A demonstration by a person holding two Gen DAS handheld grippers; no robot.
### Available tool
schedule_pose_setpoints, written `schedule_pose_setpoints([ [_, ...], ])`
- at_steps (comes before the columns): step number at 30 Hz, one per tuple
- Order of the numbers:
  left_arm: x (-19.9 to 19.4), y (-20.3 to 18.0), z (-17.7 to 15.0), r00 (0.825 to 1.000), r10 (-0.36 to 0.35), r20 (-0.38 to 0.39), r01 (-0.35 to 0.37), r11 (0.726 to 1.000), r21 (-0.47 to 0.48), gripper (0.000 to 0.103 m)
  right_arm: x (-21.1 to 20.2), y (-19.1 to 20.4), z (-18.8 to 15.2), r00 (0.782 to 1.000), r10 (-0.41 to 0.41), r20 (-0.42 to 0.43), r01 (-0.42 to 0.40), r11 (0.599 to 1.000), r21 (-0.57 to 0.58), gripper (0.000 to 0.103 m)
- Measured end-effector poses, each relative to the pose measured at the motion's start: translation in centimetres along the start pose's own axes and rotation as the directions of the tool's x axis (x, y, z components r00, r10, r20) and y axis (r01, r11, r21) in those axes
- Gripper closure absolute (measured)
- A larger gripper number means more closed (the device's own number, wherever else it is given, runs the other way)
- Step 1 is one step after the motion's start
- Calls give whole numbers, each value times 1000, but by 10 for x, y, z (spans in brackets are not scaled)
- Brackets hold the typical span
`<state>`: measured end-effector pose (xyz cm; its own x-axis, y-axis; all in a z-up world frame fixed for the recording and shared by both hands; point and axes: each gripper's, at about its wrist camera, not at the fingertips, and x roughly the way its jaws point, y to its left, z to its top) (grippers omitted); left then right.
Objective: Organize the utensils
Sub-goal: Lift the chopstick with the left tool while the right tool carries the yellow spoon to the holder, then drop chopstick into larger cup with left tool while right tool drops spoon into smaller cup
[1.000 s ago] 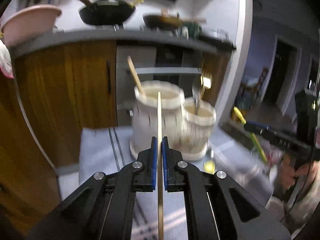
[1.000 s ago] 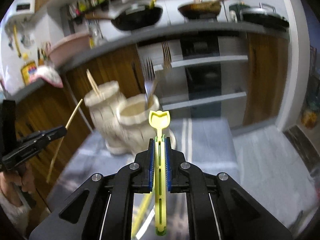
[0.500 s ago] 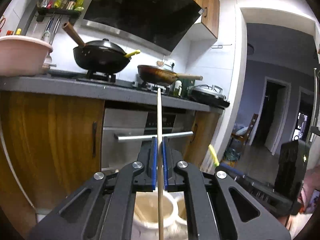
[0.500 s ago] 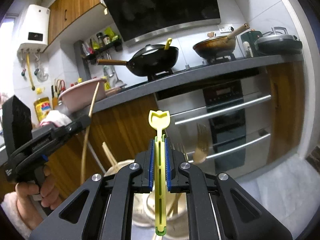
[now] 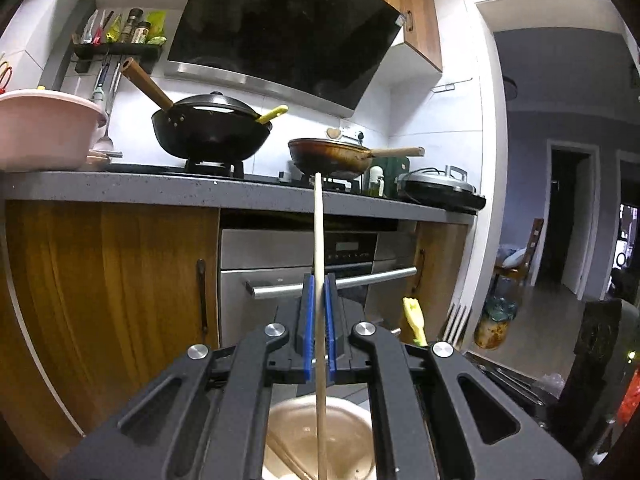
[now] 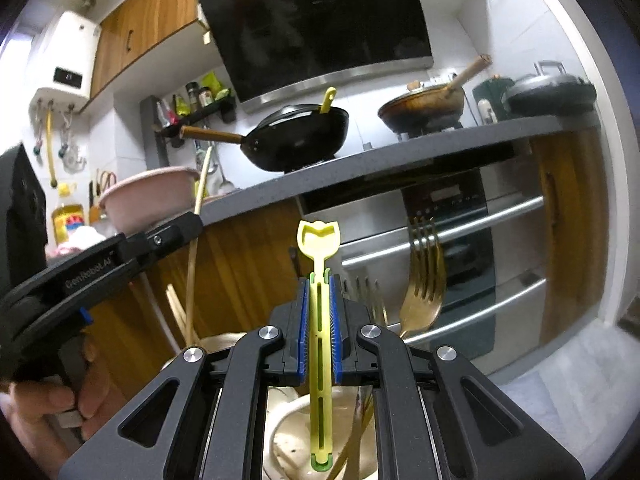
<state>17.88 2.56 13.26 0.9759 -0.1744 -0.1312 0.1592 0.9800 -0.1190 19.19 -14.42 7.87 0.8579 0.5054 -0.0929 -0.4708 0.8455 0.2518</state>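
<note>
My left gripper [image 5: 319, 292] is clamped on a wooden chopstick [image 5: 318, 240], which stands upright with its lower end over the taller cream holder [image 5: 352, 432] — more chopsticks lean inside it. My right gripper [image 6: 319, 296] pinches a yellow plastic utensil [image 6: 319, 248], its notched head up and its foot over the second holder [image 6: 288, 428], where gold forks [image 6: 423, 280] stand. Behind both runs the counter [image 5: 160, 192] with a black wok [image 5: 210, 132].

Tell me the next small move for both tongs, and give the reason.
Probably lower both and let go. The left tongs grip a wooden chopstick upright over the cream holder; the right tongs clamp a yellow utensil above the cup holding the gold fork.
</note>
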Motion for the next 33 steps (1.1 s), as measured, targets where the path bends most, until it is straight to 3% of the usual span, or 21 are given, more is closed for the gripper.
schedule_pose_setpoints([
  [3,-3,-1,-8,1000,-1,-20,2,1000,18,98,0,4,-6,1000,-9,-5,9,999,-46,93],
  [18,-32,12,-36,987,-34,-157,33,999,-6,98,-23,-3,-22,994,-50,-94,45,997,-61,93],
  [25,-48,13,-46,975,3,-222,-1,1000,6,98,-43,1,-31,983,-122,-138,108,989,-101,93],
  [33,-51,12,-48,966,30,-256,-26,999,18,96,-45,0,-34,973,-139,-187,125,988,-85,92],
])
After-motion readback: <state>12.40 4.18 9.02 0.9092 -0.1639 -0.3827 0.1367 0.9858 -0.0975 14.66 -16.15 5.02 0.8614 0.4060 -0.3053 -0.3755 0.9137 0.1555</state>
